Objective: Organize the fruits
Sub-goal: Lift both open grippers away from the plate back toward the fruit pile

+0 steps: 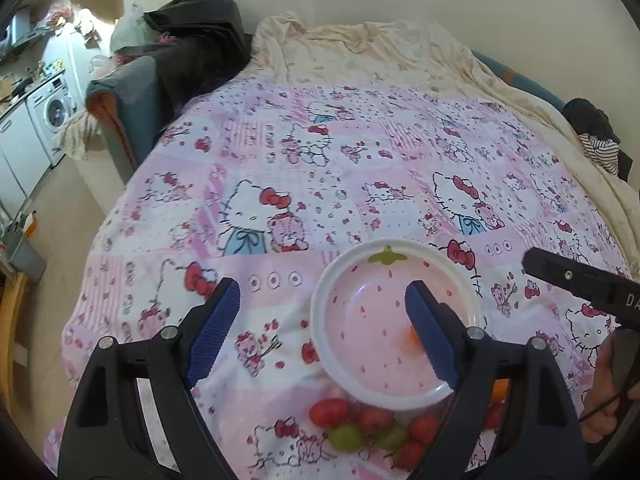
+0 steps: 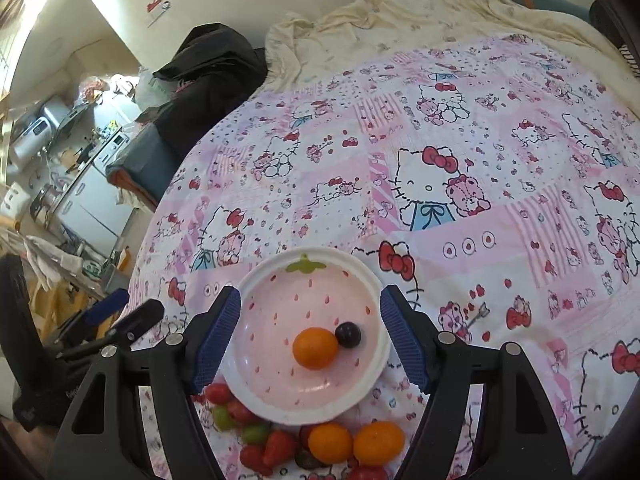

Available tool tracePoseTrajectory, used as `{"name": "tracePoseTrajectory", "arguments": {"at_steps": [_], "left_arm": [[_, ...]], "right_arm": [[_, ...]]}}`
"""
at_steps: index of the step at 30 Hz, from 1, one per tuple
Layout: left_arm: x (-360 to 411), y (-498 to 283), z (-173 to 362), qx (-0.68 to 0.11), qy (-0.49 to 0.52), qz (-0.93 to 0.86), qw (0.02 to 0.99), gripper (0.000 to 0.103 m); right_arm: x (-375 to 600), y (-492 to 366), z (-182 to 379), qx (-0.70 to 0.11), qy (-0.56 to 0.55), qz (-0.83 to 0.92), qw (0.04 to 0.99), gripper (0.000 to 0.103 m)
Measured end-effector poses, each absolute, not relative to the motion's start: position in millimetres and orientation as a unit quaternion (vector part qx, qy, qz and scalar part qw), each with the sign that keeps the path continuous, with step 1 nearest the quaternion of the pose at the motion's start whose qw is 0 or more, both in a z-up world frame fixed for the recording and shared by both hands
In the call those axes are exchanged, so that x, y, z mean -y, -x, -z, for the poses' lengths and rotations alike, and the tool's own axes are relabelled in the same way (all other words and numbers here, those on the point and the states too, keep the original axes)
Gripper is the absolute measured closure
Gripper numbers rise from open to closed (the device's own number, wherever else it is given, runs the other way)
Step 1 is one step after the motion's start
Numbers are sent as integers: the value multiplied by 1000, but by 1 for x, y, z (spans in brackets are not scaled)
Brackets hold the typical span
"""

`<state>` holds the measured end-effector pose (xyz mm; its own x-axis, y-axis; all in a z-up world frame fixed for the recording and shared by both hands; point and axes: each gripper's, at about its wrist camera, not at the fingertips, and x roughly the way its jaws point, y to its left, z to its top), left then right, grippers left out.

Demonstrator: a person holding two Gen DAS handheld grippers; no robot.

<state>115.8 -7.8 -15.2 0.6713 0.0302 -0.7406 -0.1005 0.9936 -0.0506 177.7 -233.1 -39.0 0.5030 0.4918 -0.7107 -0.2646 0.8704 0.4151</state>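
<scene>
A pink strawberry-patterned plate (image 2: 249,285) lies on the bed. It holds an orange (image 2: 315,348) and a dark grape (image 2: 347,334). In front of the plate lie loose fruits: two oranges (image 2: 330,442), a strawberry (image 2: 279,448), green grapes (image 2: 256,432) and cherry tomatoes (image 2: 218,393). My right gripper (image 2: 311,292) hangs open above the plate, holding nothing. My left gripper (image 1: 322,286) is open and empty too, above the left rim of the plate (image 1: 320,320). Its right finger hides most of the orange (image 1: 412,334). Tomatoes (image 1: 329,412) and grapes (image 1: 346,436) lie below it.
A pink cartoon-cat quilt (image 1: 360,168) covers the bed, with a cream blanket (image 1: 360,48) behind it. Dark clothing (image 1: 200,40) is piled at the far left corner. The bed's left edge drops to a floor with a washing machine (image 1: 54,110). A hand (image 1: 608,400) is at the right.
</scene>
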Motion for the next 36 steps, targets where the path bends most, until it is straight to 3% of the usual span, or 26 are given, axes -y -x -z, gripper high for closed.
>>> {"name": "tracePoseTrajectory", "arguments": {"at_steps": [18, 30, 36], "left_arm": [[-18, -56, 11, -421, 59, -77, 902, 21], [9, -53, 55, -500, 60, -25, 863, 21], [59, -43, 97, -558, 24, 43, 829, 26]], "right_arm": [[275, -103, 36, -463, -165, -192, 850, 28], [298, -91, 74, -528, -221, -156, 805, 28], [298, -96, 80, -538, -220, -151, 799, 28]]}}
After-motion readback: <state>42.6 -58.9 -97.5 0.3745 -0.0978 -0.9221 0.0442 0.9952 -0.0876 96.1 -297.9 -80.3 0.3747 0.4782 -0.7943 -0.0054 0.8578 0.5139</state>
